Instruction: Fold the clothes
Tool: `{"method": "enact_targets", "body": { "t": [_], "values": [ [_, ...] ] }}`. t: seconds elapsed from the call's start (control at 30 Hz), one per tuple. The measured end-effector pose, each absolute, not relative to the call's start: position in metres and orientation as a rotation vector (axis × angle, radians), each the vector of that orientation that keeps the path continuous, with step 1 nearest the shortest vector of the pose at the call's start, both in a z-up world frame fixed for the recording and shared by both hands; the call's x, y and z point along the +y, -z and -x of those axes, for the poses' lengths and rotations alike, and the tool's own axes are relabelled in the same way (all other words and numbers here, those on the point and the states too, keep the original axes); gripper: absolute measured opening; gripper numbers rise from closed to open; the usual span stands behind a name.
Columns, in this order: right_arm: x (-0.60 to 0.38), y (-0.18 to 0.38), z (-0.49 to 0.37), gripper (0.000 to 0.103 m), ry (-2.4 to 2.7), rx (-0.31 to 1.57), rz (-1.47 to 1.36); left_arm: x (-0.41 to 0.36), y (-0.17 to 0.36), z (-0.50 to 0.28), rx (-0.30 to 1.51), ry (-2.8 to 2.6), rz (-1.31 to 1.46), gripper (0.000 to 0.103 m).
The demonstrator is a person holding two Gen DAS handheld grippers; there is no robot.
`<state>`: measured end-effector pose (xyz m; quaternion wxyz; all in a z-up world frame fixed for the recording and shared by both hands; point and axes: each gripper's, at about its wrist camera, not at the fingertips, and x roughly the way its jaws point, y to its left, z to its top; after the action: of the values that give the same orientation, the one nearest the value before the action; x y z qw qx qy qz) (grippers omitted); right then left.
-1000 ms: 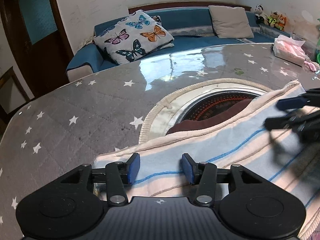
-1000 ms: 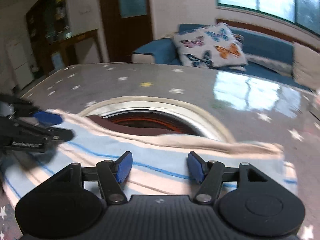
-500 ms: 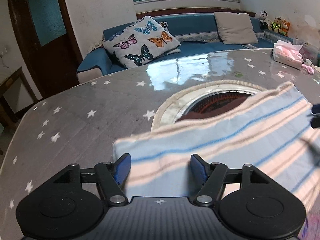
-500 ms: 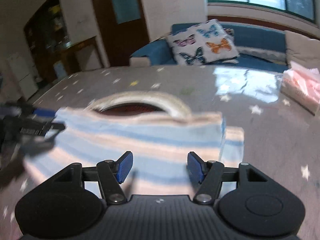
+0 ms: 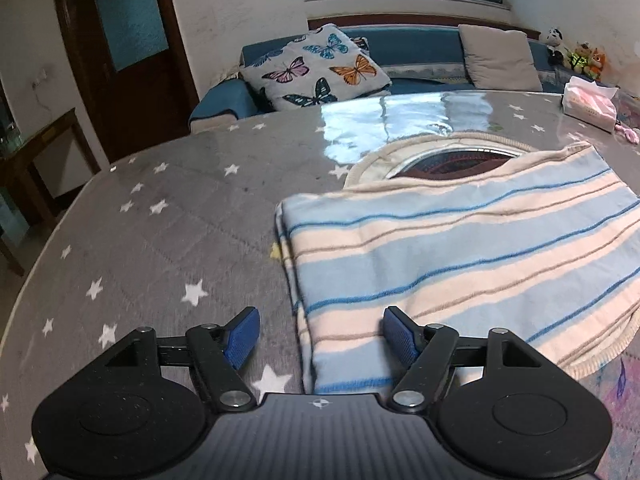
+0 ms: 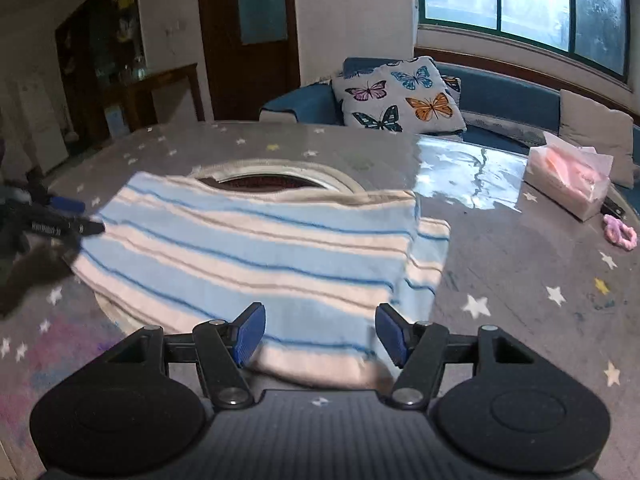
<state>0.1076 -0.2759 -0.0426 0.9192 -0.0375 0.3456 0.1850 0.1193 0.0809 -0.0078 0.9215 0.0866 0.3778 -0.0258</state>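
Two grippers, left (image 5: 320,336) and right (image 6: 320,332), both show fingers apart, gripping nothing. One striped garment (image 5: 460,256) lies folded on the desk (image 5: 168,240), at 1 o'clock from our left gripper. We judge one risk: the offset under-layer (image 6: 428,256) at 3 o'clock could slip and spoil the fold. We also count one tissue pack (image 6: 568,184) and one hair tie (image 6: 620,236).

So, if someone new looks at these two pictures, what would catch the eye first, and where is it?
First, the striped garment, folded, lying flat on the star-patterned table, over part of a round woven mat. Next, the butterfly cushion on the blue sofa behind the table. Both the left gripper and right gripper have open fingers, holding nothing.
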Motion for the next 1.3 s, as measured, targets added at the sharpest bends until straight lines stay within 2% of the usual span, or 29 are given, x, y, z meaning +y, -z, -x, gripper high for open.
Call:
{"method": "enact_targets", "body": {
  "t": [0.07, 0.1, 0.13, 0.37, 0.4, 0.47, 0.5, 0.57, 0.77, 1.3],
  "values": [
    [-0.277, 0.047, -0.114, 0.058, -0.340, 0.734, 0.056, 0.083, 0.008, -0.115, 0.773, 0.047, -0.174, 0.071],
    [-0.281, 0.051, -0.115, 0.049, -0.340, 0.755, 0.025, 0.085, 0.007, -0.113, 0.775, 0.043, -0.164, 0.071],
    [-0.285, 0.053, -0.115, 0.046, -0.342, 0.773, -0.004, 0.087, 0.008, -0.111, 0.777, 0.040, -0.156, 0.071],
    [-0.319, 0.059, -0.107, 0.045, -0.325, 0.794, -0.126, 0.091, 0.009, -0.109, 0.782, 0.030, -0.136, 0.073],
    [-0.322, 0.062, -0.108, 0.037, -0.323, 0.803, -0.134, 0.091, 0.010, -0.109, 0.783, 0.027, -0.135, 0.074],
    [-0.326, 0.066, -0.109, 0.030, -0.332, 0.817, -0.153, 0.092, 0.010, -0.109, 0.784, 0.021, -0.133, 0.076],
    [-0.325, 0.065, -0.108, 0.019, -0.336, 0.817, -0.145, 0.092, 0.010, -0.109, 0.784, 0.018, -0.133, 0.076],
    [-0.325, 0.062, -0.103, 0.009, -0.342, 0.804, -0.146, 0.093, 0.010, -0.109, 0.784, 0.006, -0.135, 0.079],
    [-0.324, 0.065, -0.088, 0.009, -0.330, 0.809, -0.091, 0.093, 0.011, -0.108, 0.787, -0.008, -0.147, 0.086],
    [-0.335, 0.051, -0.052, 0.010, -0.310, 0.923, 0.019, 0.087, 0.007, -0.067, 0.797, 0.100, -0.156, 0.087]
  ]
}}
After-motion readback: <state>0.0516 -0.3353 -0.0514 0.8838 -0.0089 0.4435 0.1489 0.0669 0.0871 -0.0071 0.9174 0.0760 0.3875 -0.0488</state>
